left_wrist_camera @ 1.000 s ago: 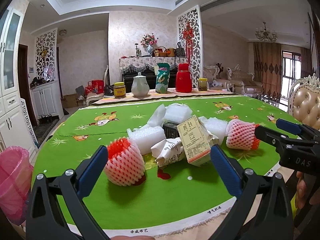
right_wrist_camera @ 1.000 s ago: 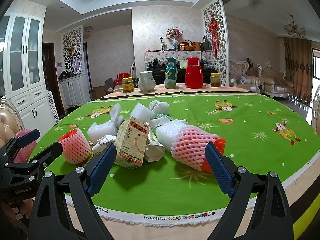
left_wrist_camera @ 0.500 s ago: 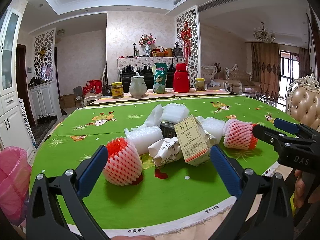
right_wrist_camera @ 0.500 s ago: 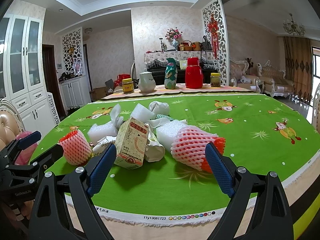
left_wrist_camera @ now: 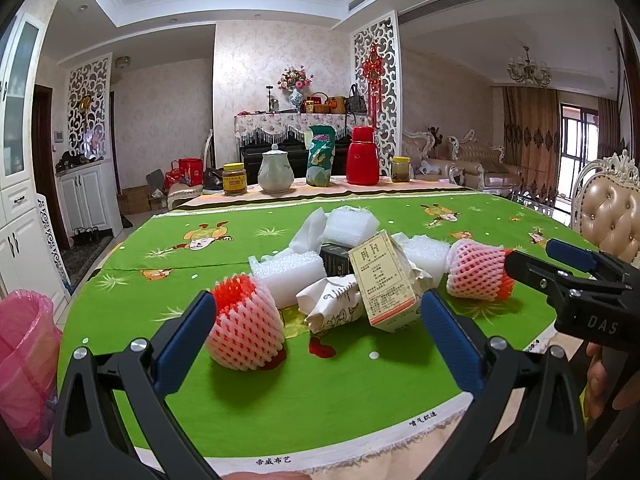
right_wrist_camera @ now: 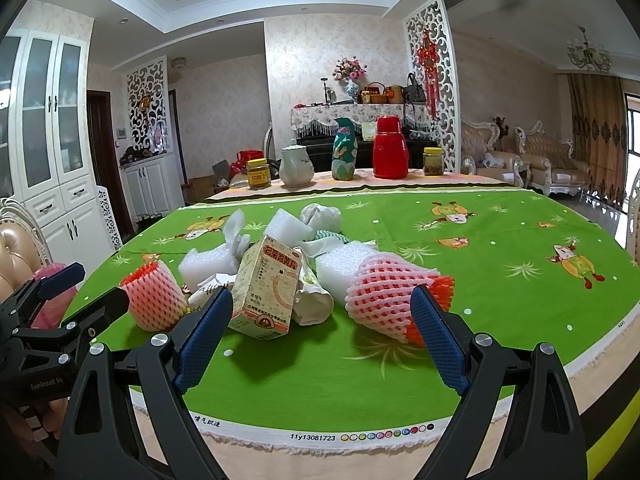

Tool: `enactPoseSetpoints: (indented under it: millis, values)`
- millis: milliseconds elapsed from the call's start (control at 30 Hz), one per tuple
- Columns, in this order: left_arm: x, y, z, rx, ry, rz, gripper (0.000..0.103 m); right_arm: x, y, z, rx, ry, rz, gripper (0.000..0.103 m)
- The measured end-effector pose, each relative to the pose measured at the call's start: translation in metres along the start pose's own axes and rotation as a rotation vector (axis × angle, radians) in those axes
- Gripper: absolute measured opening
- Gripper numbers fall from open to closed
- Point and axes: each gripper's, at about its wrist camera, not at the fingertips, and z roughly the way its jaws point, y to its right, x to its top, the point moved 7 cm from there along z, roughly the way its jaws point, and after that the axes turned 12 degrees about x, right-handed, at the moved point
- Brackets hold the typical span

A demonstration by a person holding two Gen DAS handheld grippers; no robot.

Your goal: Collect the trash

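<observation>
A heap of trash lies on the green tablecloth: a pink foam fruit net at the left, a second pink net at the right, a beige carton, crumpled paper and white foam pieces. My left gripper is open and empty, just short of the left net. My right gripper is open and empty, in front of the carton and the right net. Each gripper shows at the edge of the other's view.
A bin lined with a pink bag stands left of the table. Jars, a white teapot, a green pouch and a red flask stand at the table's far edge. A padded chair is at the right.
Both grippers stay open. The left view has shifted slightly; the trash has not moved.
</observation>
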Motion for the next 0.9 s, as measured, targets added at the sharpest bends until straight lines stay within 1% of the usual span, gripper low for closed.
enactPoseSetpoints:
  millis: [300,667,900]
  values:
    - [-0.0004,0.0008,0.0004,-0.005,0.000,0.001,0.099,0.0001,0.0003,-0.0001,-0.001,0.000,0.000,0.085]
    - [-0.0001,-0.0014,-0.0014,-0.028,-0.016,-0.010,0.099,0.0018,0.0014,0.0024,-0.003,-0.002,0.000,0.085]
    - [-0.0009,-0.0077,-0.0002,-0.033,-0.029,-0.017,0.099,0.0009,-0.0015,0.0069,-0.011,-0.023,-0.023,0.085]
